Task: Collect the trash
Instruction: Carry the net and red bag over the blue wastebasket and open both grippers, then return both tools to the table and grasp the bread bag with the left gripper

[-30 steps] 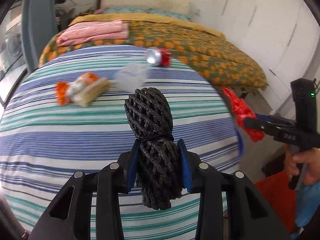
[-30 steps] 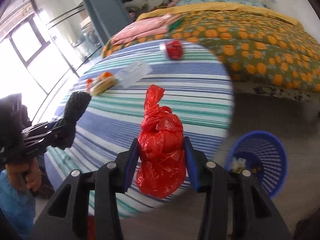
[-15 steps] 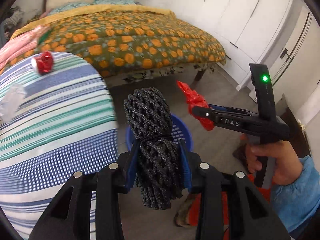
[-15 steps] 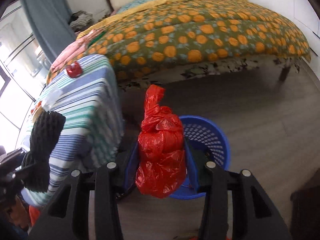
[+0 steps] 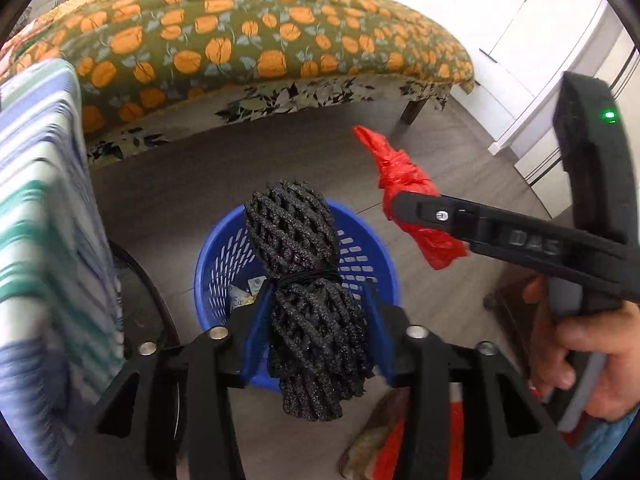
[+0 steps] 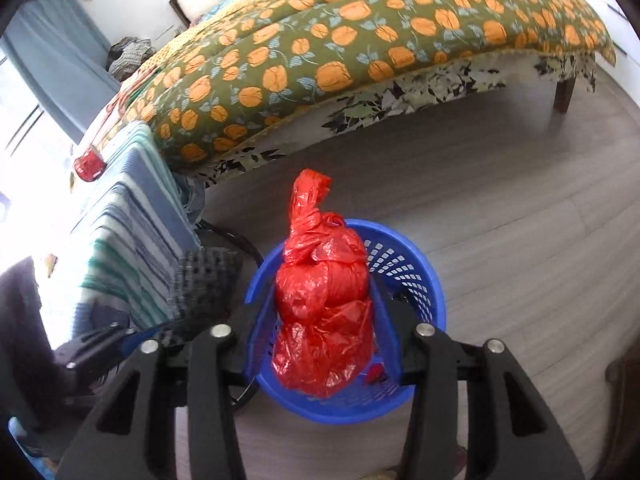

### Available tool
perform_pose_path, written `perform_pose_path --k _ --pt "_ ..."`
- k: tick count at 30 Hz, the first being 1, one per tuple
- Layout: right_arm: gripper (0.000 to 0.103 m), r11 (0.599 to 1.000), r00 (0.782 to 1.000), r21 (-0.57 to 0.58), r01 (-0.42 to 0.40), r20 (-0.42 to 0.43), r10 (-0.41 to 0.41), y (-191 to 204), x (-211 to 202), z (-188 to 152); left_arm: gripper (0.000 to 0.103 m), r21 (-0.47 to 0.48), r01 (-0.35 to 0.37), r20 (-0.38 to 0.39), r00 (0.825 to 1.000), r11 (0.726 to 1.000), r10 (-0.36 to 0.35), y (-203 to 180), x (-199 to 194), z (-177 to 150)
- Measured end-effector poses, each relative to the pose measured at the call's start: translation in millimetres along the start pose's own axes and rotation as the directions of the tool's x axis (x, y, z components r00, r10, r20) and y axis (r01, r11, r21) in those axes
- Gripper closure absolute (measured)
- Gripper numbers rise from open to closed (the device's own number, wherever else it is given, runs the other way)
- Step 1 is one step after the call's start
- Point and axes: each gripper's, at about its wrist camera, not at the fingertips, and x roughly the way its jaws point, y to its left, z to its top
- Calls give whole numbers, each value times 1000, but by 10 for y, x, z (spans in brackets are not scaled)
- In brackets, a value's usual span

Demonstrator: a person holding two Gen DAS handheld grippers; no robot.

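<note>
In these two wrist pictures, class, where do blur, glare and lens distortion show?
Left wrist view: striped cloth smeared by motion, bed bowed by the fisheye. Right wrist view: window blown out white, black mesh bundle blurred, red bag sharp.

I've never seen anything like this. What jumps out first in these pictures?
Two bundles of trash over a blue basket on the floor: a black foam net between the left tongs, a knotted red plastic bag between the right tongs, both tongs just loosening. Behind stretches a bed in orange-flowered green.
</note>
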Motion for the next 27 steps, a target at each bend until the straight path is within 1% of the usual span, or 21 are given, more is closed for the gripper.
perform_pose_path --k 1,2,4,5,6,8,10,11,14,17,19,21,22,24,27 --pt "40 1000 1000 14 -2 -5 2 -35 26 6 34 -5 -8 -2 1000 1000 8 18 57 12" --pt "40 1000 1000 24 0 -5 0 -52 32 10 28 -10 -16 3 1000 1000 16 28 77 24" --pt "39 999 1000 36 -5 4 5 -73 0 23 24 -16 -14 13 1000 1000 14 44 43 39" --pt "36 999 1000 37 -3 16 3 -76 -34 30 20 -17 -9 22 1000 1000 10 42 7 48" --pt "33 999 1000 36 0 26 -1 -73 -60 32 17 -15 -8 43 999 1000 8 27 -84 45" --pt "22 999 998 33 26 54 -27 -50 -136 28 12 -5 -6 79 997 1000 7 -3 -223 46" --pt "13 998 995 35 58 79 -60 -16 -195 8 10 11 1 118 993 1000 -2 -39 -473 10" --pt "11 996 992 36 76 94 -79 7 -221 -3 8 15 1 137 991 1000 -3 -43 -593 -14" --pt "10 989 980 18 145 135 -146 130 -290 -52 5 28 -19 196 981 999 13 11 -1021 -165" --pt "10 982 968 -31 185 181 -176 340 -382 -133 5 31 -87 215 973 996 79 164 -1354 -387" --pt "10 976 959 -90 198 224 -174 558 -461 -214 5 20 -147 214 967 989 139 380 -1558 -593" --pt "10 965 950 -148 217 257 -175 805 -511 -332 5 -7 -217 203 956 976 214 654 -1732 -796" --pt "10 959 951 -183 215 264 -162 969 -517 -417 5 -28 -252 194 948 967 252 823 -1818 -906" --pt "9 950 958 -251 187 260 -120 1299 -503 -577 5 -82 -311 171 932 947 321 1164 -1965 -1097" --pt "9 917 974 -380 126 224 -41 1974 -401 -842 5 -189 -377 145 903 907 405 1716 -2249 -1355"
